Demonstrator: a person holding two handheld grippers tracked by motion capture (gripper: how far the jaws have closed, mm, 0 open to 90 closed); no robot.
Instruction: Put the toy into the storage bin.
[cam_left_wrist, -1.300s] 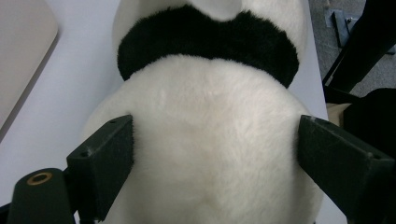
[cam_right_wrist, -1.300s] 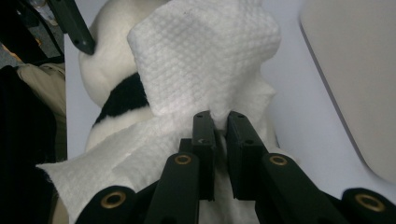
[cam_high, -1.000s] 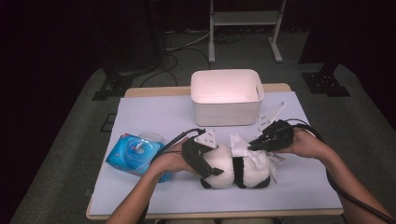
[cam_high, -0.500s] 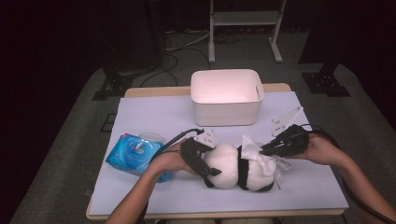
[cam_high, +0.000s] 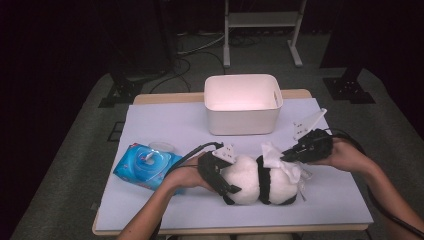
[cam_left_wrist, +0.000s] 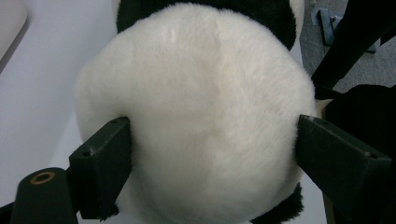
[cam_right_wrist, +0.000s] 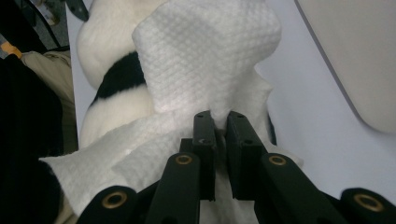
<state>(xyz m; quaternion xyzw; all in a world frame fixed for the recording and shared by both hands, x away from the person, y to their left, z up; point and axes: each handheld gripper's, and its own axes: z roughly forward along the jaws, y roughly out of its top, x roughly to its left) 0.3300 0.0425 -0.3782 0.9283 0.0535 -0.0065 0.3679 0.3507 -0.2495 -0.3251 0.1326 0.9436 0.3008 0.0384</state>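
Gripping, left gripper (cam_high: 226, 176): jaws wide, clamping the round white-and-black plush panda toy (cam_high: 260, 182).
Right gripper (cam_high: 289, 156): clenched on a white embossed wipe (cam_right_wrist: 205, 60).
Surface: white-covered counter (cam_high: 165, 125), dark room.

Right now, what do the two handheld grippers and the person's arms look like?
Both are black. The left gripper and right gripper each carry a pale three-cornered plate on top and trail a black cable. Their blocky jaws hang on links with brass-coloured pivot pins. The forearms are bare, no sleeves showing.
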